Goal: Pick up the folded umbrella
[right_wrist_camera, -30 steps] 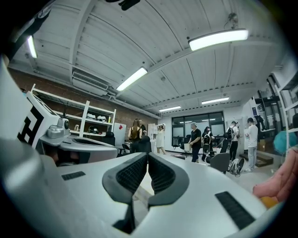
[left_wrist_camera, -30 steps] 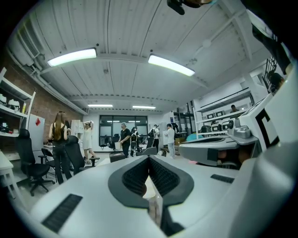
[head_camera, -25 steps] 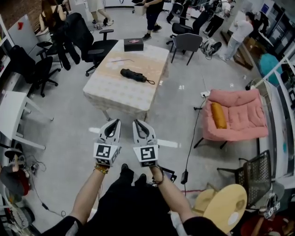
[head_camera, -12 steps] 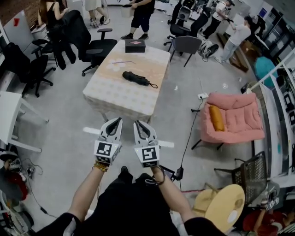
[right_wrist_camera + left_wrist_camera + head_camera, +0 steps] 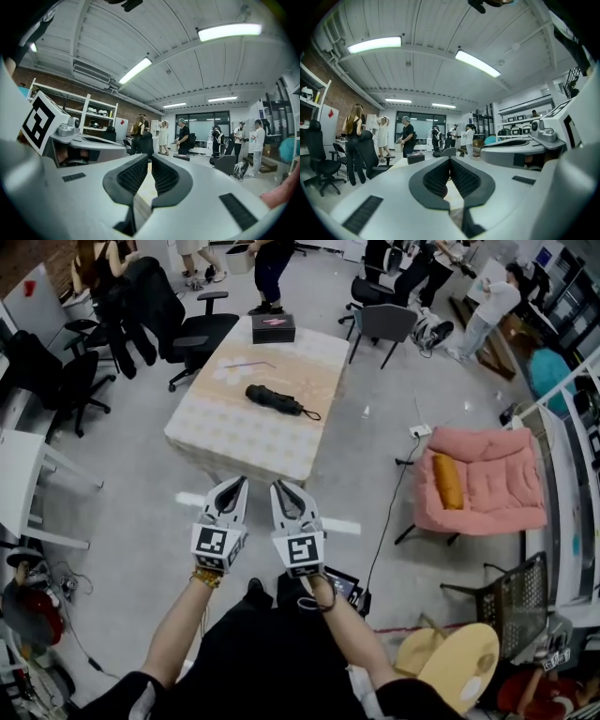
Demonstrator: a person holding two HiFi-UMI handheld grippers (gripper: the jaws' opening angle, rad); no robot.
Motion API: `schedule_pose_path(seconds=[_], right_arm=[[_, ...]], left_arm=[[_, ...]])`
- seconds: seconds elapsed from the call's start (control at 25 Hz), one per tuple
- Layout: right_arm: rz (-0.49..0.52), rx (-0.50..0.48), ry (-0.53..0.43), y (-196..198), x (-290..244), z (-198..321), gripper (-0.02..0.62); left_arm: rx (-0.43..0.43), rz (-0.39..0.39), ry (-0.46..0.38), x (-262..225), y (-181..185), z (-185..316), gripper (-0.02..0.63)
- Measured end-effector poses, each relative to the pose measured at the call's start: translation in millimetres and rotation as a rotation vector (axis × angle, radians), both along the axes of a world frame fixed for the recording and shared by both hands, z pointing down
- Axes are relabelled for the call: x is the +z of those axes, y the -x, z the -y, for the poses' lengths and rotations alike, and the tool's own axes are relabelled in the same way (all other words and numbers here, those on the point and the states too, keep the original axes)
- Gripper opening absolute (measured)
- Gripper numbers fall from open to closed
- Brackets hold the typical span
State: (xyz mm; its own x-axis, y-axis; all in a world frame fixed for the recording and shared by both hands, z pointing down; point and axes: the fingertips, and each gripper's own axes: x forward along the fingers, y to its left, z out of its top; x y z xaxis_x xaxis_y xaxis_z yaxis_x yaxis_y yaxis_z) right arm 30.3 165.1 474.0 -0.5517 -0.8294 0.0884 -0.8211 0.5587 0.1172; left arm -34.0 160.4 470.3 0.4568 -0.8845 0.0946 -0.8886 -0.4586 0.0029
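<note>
The folded black umbrella lies across the middle of a pale patterned table, its strap trailing to the right. My two grippers are held side by side over the floor, short of the table's near edge and well apart from the umbrella. The left gripper is shut with nothing between its jaws, and so is the right gripper. In the left gripper view the left gripper points level at the table's far end. The right gripper also points level, and the umbrella is hidden behind the jaws in both gripper views.
A black box sits at the table's far end. Black office chairs stand to the left and a grey chair behind. A pink armchair is at the right and a white desk at the left. Several people stand at the back.
I have walked towards the table, which now sits a little nearer to both grippers. The grippers keep their side-by-side pose and stay shut. The umbrella has not moved.
</note>
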Motion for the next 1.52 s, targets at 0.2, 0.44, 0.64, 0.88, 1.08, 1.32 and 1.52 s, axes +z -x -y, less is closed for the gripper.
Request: schedule_pose_path(seconds=[0.2, 0.44, 0.64, 0.88, 1.08, 1.32, 1.52], right_arm=[[0.018, -0.017, 0.009, -27.1, 0.2, 33.8, 0.017], [0.030, -0.043, 0.019, -55.6, 6.5, 64.3, 0.017], [0.014, -0.061, 0.039, -60.5, 11.5, 86.8, 0.017], [-0.003, -0.063, 0.083, -55.3, 24.1, 117.2, 0.017], [-0.033, -0.062, 0.103, -37.1, 34.1, 153.2, 0.017], [-0.099, -0.047, 0.105, -21.2, 50.0, 190.7, 0.017], [-0.141, -0.047, 0.131, -12.7, 59.1, 214.5, 0.018]], left_arm=[[-0.018, 0.026, 0.022, 6.3, -24.6, 29.4, 0.014], [-0.032, 0.045, 0.031, 11.9, -49.4, 57.1, 0.014], [-0.037, 0.046, 0.045, 18.9, -53.9, 79.6, 0.014], [-0.027, 0.029, 0.056, 30.8, -45.6, 112.9, 0.014], [0.002, 0.002, 0.077, 41.9, -29.7, 147.8, 0.014], [0.042, -0.036, 0.111, 53.1, -8.7, 169.3, 0.014], [0.067, -0.055, 0.124, 59.0, 5.3, 181.1, 0.014]])
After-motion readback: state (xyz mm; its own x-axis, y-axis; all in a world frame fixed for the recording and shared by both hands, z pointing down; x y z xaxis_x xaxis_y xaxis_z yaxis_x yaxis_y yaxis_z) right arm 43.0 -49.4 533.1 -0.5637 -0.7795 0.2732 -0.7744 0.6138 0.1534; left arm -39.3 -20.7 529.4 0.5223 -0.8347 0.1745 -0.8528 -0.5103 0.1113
